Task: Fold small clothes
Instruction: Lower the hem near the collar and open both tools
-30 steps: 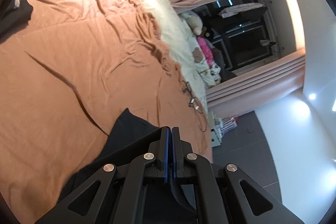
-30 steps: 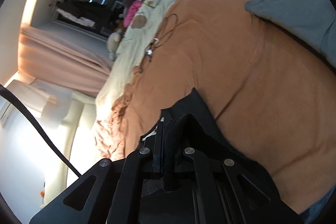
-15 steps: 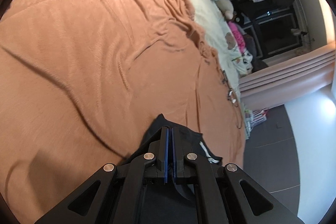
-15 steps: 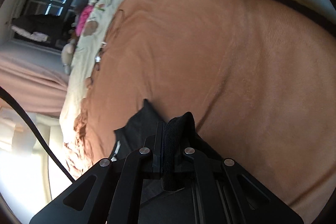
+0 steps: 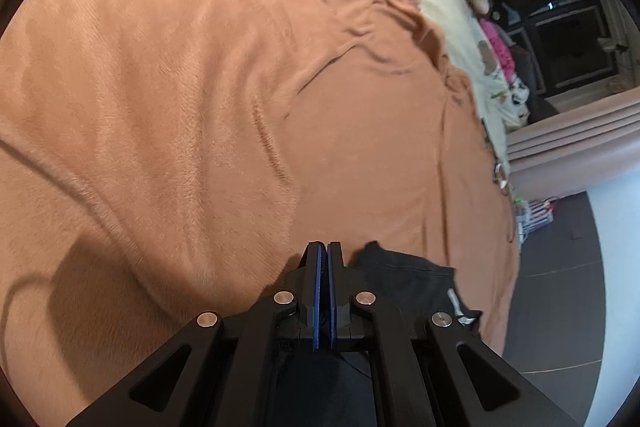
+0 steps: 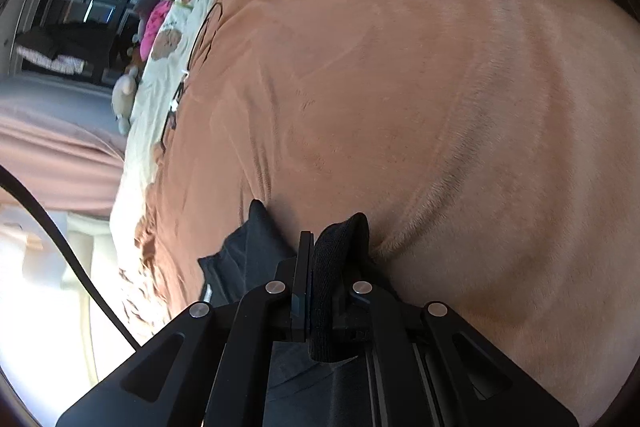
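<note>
Between the right gripper's [image 6: 320,247] closed fingers sits a thick fold of the small black fabric garment [image 6: 340,239], whose loose part hangs just left of the claw over the rumpled orange-brown plush blanket [image 6: 440,107]. Pressed together, the left gripper's [image 5: 324,251] blue-lined fingers pinch the same garment [image 5: 404,279], which spreads just right of them on the blanket [image 5: 200,87].

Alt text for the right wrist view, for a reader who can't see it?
The right gripper has its jaws shut on a thick fold of a black garment, low over an orange blanket on a bed. Soft toys lie along a cream sheet at the left, beside curtains.
</note>
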A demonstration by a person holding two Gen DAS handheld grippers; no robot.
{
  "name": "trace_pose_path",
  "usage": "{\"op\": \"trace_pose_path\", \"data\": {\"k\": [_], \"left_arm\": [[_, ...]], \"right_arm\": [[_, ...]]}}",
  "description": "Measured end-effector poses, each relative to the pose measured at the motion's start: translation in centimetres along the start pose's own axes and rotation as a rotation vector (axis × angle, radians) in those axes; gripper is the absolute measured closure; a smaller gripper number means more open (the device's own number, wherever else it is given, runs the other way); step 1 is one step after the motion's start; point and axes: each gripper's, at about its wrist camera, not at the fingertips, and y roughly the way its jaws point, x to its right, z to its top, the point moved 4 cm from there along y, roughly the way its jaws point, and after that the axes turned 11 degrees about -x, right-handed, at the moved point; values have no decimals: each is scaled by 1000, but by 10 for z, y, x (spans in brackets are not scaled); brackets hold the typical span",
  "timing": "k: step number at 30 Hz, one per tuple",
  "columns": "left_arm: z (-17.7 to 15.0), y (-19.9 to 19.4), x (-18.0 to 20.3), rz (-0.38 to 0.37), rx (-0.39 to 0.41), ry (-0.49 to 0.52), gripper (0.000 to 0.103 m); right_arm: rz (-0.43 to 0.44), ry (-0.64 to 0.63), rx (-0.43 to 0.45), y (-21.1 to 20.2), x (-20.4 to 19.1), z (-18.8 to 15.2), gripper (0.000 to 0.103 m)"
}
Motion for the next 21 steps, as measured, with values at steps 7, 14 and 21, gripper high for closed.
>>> {"op": "trace_pose_path", "data": {"k": [7,14,21], "left_arm": [[3,8,2,89,-45,46,96],[-3,-15,23,176,-16,195,46],[-30,-15,50,323,-65,436,43]], "right_arm": [[-17,-119,11,-18,-5,-8,49],[-135,-255,19,-30,-22,-20,31],[-405,-517,-34,-18,-64,-48,31]]}}
